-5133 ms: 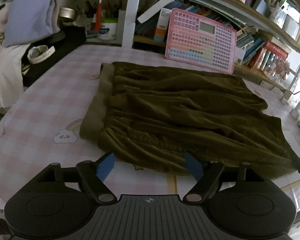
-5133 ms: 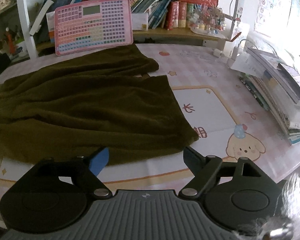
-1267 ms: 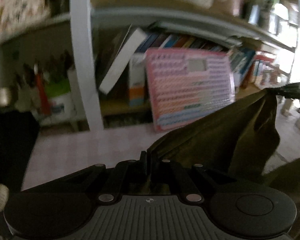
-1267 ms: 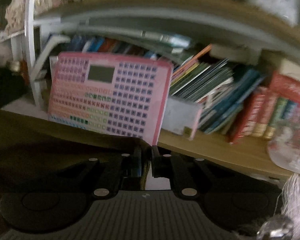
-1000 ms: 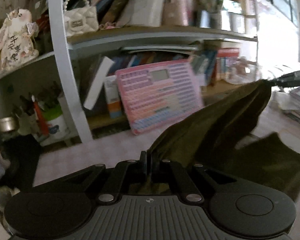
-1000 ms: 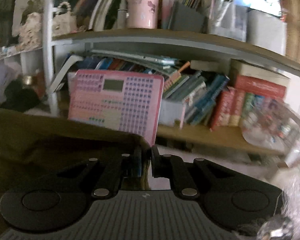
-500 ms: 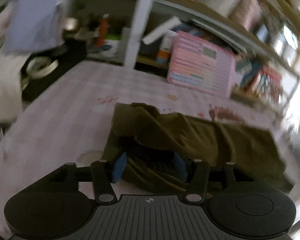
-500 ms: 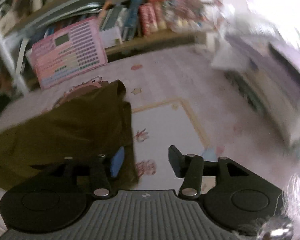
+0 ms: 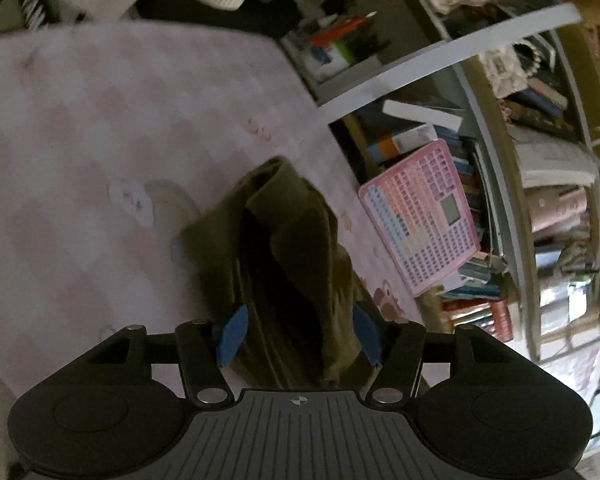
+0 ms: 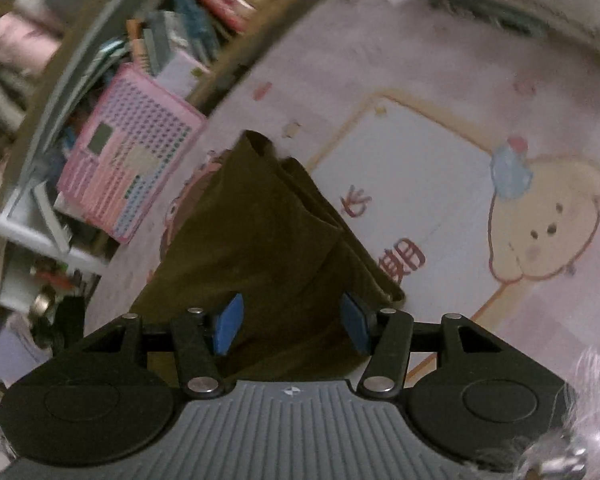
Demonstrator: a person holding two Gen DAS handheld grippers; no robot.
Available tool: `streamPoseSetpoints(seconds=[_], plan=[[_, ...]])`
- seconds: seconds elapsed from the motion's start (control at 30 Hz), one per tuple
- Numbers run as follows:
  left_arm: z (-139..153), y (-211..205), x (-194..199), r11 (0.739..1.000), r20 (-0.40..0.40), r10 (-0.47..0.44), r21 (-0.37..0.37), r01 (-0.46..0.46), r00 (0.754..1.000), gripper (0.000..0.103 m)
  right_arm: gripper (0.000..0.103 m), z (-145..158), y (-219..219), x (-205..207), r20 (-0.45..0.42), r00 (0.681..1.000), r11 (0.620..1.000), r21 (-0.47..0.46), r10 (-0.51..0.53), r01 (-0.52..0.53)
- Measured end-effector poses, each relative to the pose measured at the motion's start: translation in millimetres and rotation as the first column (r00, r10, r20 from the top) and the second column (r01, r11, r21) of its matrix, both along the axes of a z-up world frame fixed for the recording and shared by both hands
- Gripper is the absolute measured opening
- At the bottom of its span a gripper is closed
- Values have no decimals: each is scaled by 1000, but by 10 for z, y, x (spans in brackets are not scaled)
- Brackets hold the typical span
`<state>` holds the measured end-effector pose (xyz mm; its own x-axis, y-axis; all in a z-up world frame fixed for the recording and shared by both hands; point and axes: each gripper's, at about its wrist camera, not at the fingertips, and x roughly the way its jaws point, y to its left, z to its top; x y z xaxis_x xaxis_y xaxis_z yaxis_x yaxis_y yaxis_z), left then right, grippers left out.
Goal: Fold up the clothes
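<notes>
1. Two grippers hang over one olive-brown garment (image 9: 284, 264) that lies on a pink checked tablecloth (image 9: 100, 120).
2. The left gripper (image 9: 298, 336) has its blue-padded fingers (image 9: 232, 334) spread wide. They hold nothing, and the bunched end of the garment shows in the gap between them.
3. From the left wrist view the garment is folded over itself in thick layers, with a dark hollow between the upper flap and the lower part. Its far end rises to a rounded fold near a small cloud-and-rainbow print (image 9: 148, 200) on the tablecloth.
4. The right gripper (image 10: 292, 324) also has its fingers (image 10: 230, 322) set wide apart and empty, with the garment (image 10: 260, 232) showing in the gap between them.
5. From the right wrist view the garment narrows toward a far corner. Stacked layered edges run along its right side, just beside a cream panel (image 10: 412, 184) printed with red characters and a bear face (image 10: 548, 224).
6. A pink toy keyboard (image 10: 128, 164) leans against the bookshelf (image 10: 204, 12) at the back of the table, close to the far corner of the garment but apart from it.
7. Both views are tilted and partly blurred, so the small items on the shelves are hard to make out.
</notes>
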<state>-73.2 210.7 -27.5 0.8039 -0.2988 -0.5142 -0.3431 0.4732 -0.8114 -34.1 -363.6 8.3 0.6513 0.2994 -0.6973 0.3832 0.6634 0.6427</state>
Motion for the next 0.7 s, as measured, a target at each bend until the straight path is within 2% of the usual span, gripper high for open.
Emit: streamPoseSetpoints(seconds=[0.23,0.33,0.47,0.57,0.6,0.63,0.67,0.7], plan=[[-77,-66,157,991,-15,57,-123,-58,998,59,52,-198,-122,190,-87,993,982,164,-80,93],[-81,-122,287,990,-27,60,-126,-63,998,59,52,-295,-143,271,-122,987,971,202,-101,125],[-121,-147,486,987,-43,84,-130,-89,996,59,52,-330,-168,365,-122,985,958,245,-121,148],[-159,-126,636,985,-77,120,-116,-128,990,54,51,-358,-188,439,-128,982,950,262,-141,171],[-143,-122,687,987,-80,126,-92,-133,989,43,49,-371,-198,463,-134,978,944,270,-157,189],[-122,-119,740,988,-81,132,-66,-137,988,36,38,-386,-208,491,-140,975,939,277,-173,206],[-82,-114,803,990,-73,125,-49,-129,989,22,13,-403,-216,532,-143,973,935,280,-184,218],[-37,-109,868,992,-64,115,-34,-118,991,10,5,-404,-220,591,-140,973,935,280,-186,219]])
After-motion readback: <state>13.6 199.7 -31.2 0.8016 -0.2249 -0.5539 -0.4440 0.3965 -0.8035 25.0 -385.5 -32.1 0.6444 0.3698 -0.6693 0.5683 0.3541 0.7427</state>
